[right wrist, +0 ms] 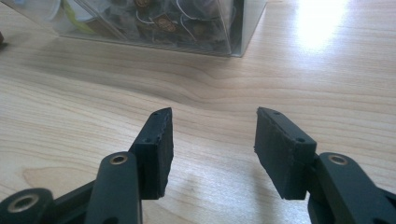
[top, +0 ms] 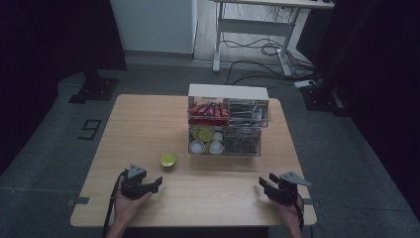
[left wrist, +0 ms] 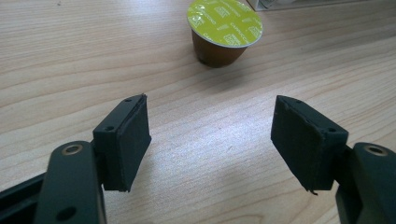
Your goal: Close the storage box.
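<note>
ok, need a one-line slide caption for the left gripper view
Left gripper open and empty above the wooden table, facing an upright yellow-lidded coffee capsule.

Matt wood-grain table (left wrist: 93, 56); glossy foil-lidded capsule (left wrist: 224, 28); clear plastic organiser (right wrist: 243, 32).

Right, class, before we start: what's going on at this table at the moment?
A person sits at a wooden table with a two-jaw gripper in each hand. The left gripper is open and empty, pointed at a coffee capsule with a yellow-green lid that stands alone on the table, a little way ahead of the jaws. The right gripper is also open and holds nothing. Behind the capsule stands a clear organiser box stocked with more capsules, red sachets and other packets. Nothing is being held yet.
</note>
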A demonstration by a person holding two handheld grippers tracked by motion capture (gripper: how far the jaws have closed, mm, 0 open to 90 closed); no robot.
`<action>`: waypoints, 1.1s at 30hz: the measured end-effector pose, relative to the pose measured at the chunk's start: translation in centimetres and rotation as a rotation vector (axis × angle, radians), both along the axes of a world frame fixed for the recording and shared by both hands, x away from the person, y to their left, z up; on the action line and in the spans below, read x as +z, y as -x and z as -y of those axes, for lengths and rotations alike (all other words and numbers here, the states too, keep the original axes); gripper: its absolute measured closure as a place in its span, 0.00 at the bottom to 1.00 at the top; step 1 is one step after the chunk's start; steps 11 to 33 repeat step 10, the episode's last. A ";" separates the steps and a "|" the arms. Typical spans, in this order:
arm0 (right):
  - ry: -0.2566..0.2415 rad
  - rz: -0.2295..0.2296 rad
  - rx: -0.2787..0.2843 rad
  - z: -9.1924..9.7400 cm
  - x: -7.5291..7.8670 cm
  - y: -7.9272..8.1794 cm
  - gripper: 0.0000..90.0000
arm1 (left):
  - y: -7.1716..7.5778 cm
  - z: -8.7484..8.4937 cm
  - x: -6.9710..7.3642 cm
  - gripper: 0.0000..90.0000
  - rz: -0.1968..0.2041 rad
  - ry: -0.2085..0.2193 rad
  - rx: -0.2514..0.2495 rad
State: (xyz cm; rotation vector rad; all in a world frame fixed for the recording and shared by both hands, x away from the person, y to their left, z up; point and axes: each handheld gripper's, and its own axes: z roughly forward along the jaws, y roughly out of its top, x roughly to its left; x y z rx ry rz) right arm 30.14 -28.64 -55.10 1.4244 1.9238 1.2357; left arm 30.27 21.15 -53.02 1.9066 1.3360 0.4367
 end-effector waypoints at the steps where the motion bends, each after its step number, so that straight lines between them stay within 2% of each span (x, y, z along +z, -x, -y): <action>1: 0.002 -0.003 0.002 0.0 0.0 0.0 0.52 | 0.0 0.0 0.0 0.32 -0.002 -0.002 0.000; 7: 0.044 -0.014 0.018 -0.4 0.0 -0.3 0.49 | -0.1 0.2 -0.2 0.31 -0.010 -0.011 -0.007; 33: 0.040 -0.020 0.017 -0.4 0.0 -0.4 0.49 | -0.1 0.2 -0.2 0.31 -0.009 -0.007 -0.005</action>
